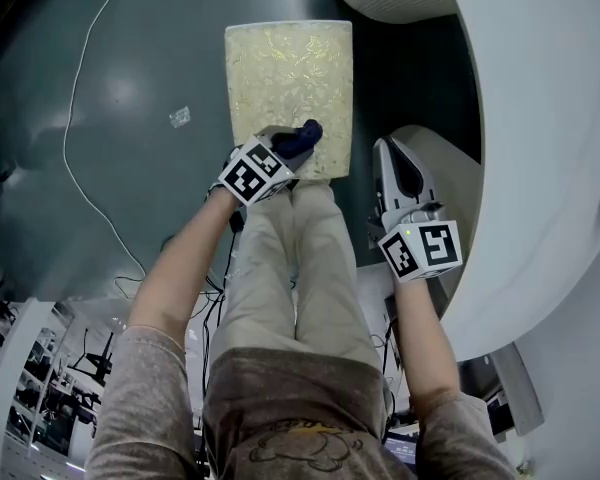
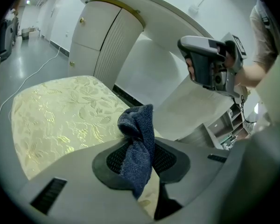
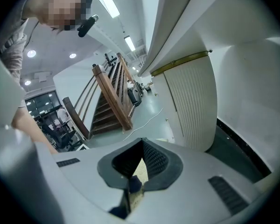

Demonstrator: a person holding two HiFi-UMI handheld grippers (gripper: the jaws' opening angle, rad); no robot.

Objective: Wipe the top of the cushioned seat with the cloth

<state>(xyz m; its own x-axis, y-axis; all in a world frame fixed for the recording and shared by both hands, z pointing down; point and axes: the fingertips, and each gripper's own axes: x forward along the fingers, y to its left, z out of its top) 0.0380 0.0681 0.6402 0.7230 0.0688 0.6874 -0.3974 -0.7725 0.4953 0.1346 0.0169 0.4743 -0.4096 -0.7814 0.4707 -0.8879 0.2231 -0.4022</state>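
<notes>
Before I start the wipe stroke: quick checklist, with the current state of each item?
1. Dark blue terry cloth clamped in the left gripper: ok, jaws shut on it.
2. Cloth over the pale gold floral cushioned seat: ok, at its near edge.
3. Cloth pressed against the seat top: cannot tell.
4. Seat top free of other objects: ok, nothing else on it.
5. Right gripper out of the stroke path: ok, off the seat's right side, jaws together, empty.
</notes>
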